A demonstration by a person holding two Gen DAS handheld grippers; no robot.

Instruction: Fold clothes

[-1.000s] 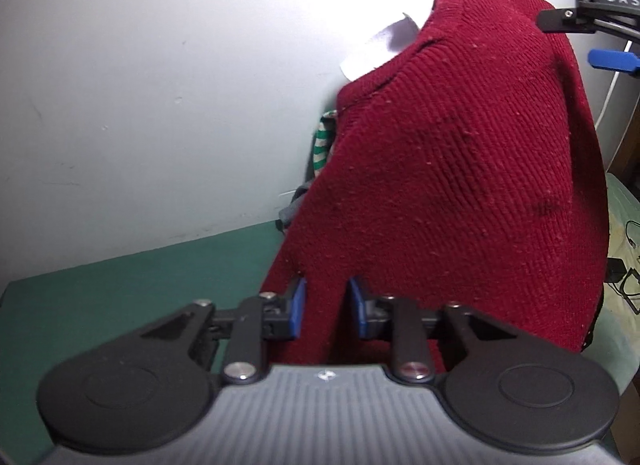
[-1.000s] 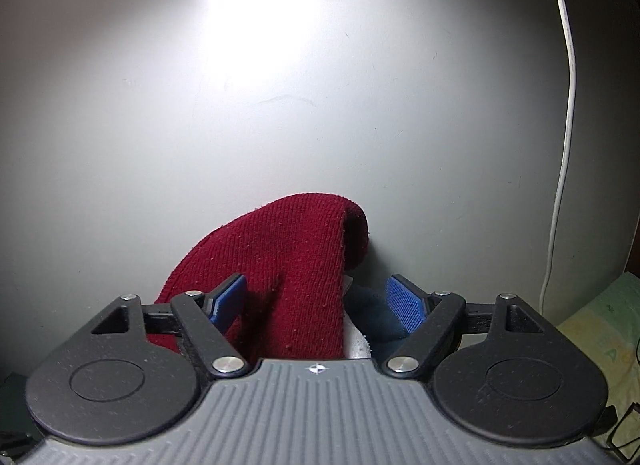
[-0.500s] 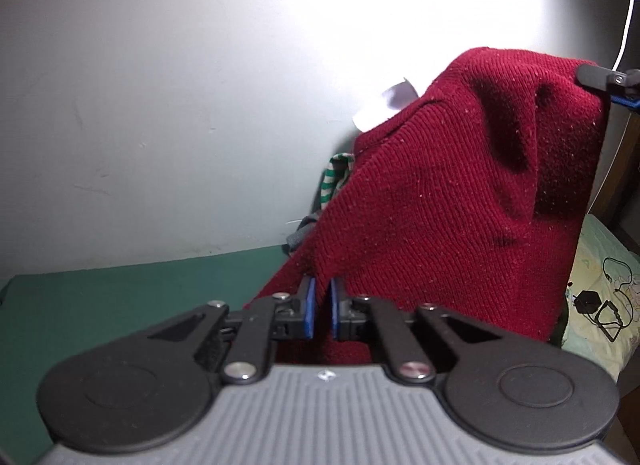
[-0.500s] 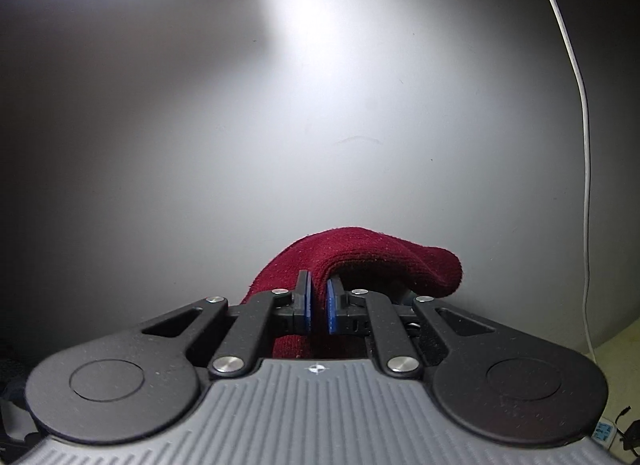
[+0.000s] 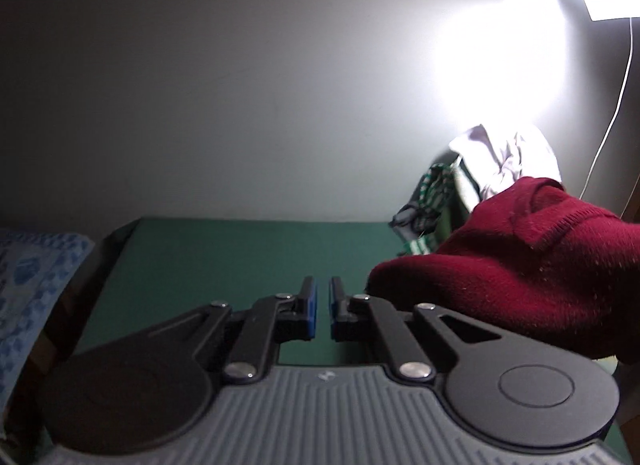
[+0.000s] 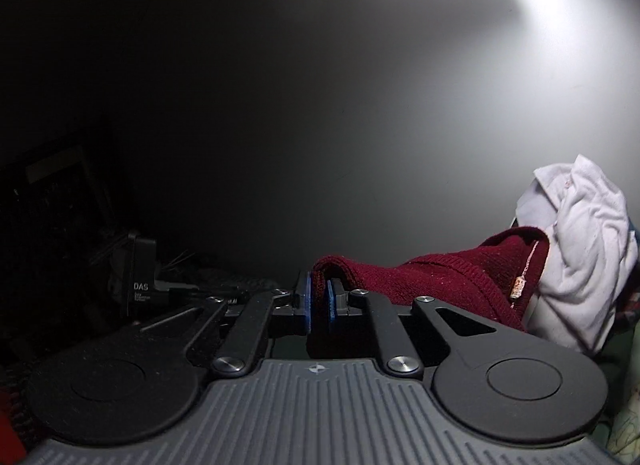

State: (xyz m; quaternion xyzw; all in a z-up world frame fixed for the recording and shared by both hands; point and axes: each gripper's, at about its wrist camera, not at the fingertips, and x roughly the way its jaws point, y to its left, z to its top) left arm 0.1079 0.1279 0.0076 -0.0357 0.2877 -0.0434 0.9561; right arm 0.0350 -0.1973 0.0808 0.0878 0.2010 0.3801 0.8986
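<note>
The dark red sweater (image 5: 520,265) lies bunched at 3 o'clock on the green surface (image 5: 240,253), not folded flat. The right gripper (image 6: 318,301) is clamped on a fold of it; the left gripper (image 5: 323,305) has jaws nearly together, holding nothing. Other clothes (image 6: 580,253) sit heaped behind at 2 o'clock.

Red sweater (image 5: 520,265) cut off at right edge, striped cloth (image 5: 434,201) partly hidden behind it

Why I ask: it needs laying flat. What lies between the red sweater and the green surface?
Nothing visible. The green surface left of the red sweater looks bare; the clothes pile sits behind it.
</note>
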